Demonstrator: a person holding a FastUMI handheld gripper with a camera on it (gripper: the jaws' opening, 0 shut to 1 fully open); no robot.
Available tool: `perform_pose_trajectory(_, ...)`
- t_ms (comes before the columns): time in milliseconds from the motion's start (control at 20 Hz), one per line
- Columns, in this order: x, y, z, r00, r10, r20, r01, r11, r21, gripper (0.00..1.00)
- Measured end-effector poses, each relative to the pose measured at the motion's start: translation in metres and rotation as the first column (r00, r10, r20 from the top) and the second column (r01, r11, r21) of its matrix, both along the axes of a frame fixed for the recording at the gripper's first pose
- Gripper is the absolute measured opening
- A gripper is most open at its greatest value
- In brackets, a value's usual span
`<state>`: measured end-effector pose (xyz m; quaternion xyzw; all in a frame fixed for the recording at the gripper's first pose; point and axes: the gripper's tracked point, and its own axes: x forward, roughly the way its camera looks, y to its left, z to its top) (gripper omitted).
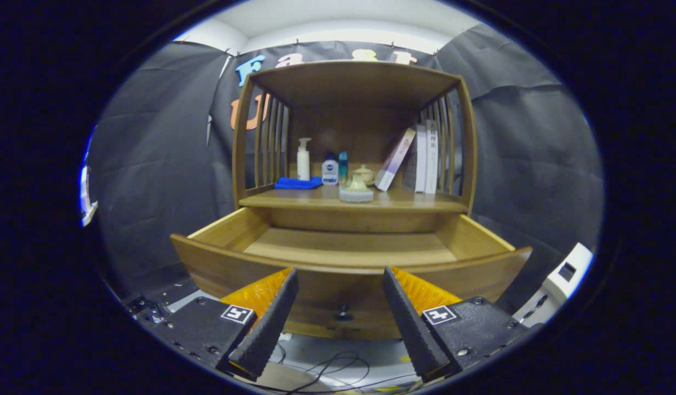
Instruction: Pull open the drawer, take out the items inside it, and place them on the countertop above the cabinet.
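Hovering before pulled-out drawer (pixel 338 258) — visible floor bare; gripper (pixel 340 282) wide, empty, knob (pixel 343 315) between fingers. Ceramic piece (pixel 356 190) on countertop (pixel 294 199) beyond — task seemingly near done.

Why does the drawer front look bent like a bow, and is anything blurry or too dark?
Gripper view: the fisheye lens bows the open drawer front and the cabinet posts; light comes from above, so the shelf's back sits in shadow; the bottles and books look soft and small; the open gripper fingers appear sharp, just before the drawer knob.
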<state>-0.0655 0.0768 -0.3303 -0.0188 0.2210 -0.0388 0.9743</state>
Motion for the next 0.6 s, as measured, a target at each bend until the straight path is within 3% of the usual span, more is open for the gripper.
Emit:
perform_pose_trajectory(250, 0.0, -0.016, -0.034, 0.993, -0.04, -0.109, 0.048, 0.996, 0.071, 0.99)
perform_pose_trajectory(500, 0.013, -0.019, -0.039, 0.991, -0.106, -0.085, 0.106, 0.994, 0.003, 0.96)
perform_pose_trajectory(600, 0.024, -0.018, -0.041, 0.992, -0.099, -0.076, 0.1, 0.995, 0.017, 0.96)
